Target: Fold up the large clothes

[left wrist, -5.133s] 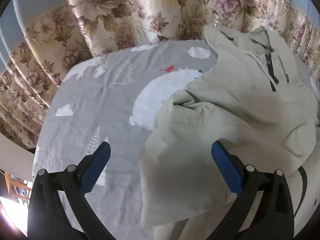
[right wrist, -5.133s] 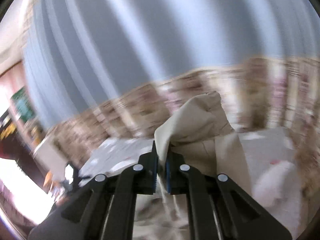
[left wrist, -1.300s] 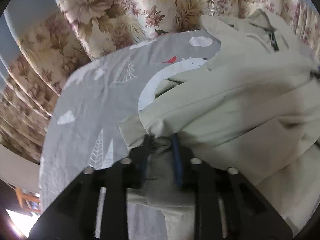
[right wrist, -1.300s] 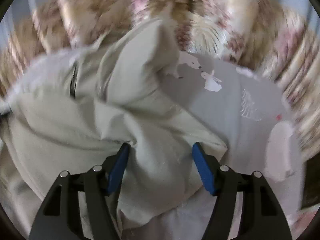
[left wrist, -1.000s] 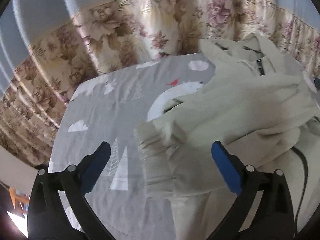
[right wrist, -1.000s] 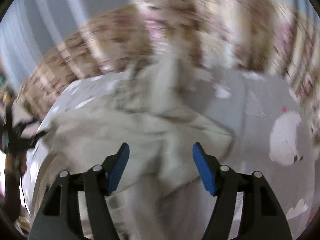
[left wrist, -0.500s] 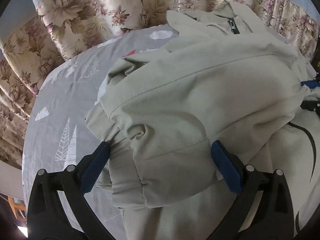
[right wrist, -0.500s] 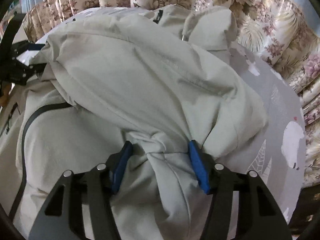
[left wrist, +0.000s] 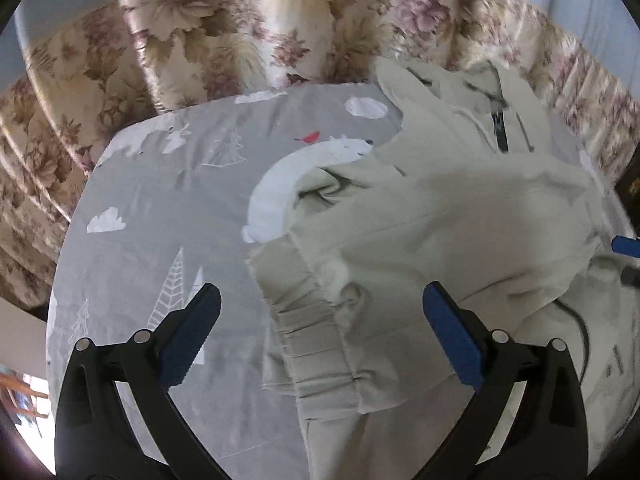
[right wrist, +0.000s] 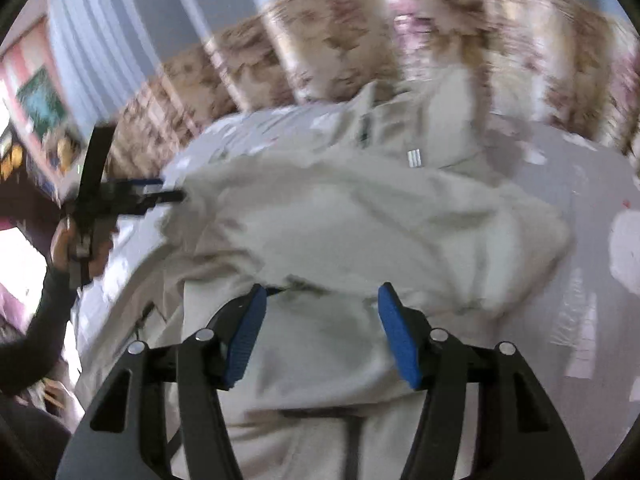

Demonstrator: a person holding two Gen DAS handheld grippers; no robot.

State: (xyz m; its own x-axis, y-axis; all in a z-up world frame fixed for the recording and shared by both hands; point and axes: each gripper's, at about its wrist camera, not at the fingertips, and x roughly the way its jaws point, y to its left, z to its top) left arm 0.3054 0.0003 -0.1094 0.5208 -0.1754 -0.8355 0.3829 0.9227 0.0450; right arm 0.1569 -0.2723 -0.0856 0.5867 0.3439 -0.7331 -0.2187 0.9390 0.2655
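Note:
A large beige jacket with a dark zipper lies on a grey printed bedsheet. Its sleeves are folded across the body, and the ribbed cuff of one sleeve lies just ahead of my left gripper. My left gripper is open wide and empty, above the cuff. In the right wrist view the jacket is blurred. My right gripper is open and empty over its lower part. The left gripper also shows at far left in the right wrist view, held by a hand.
Floral curtains hang behind the bed, close to its far edge. The grey sheet lies bare to the left of the jacket. A tip of the right gripper shows at the right edge of the left wrist view.
Both grippers have let go of the sleeves and pulled back and up from the jacket. The folded sleeves now lie across the jacket's body.

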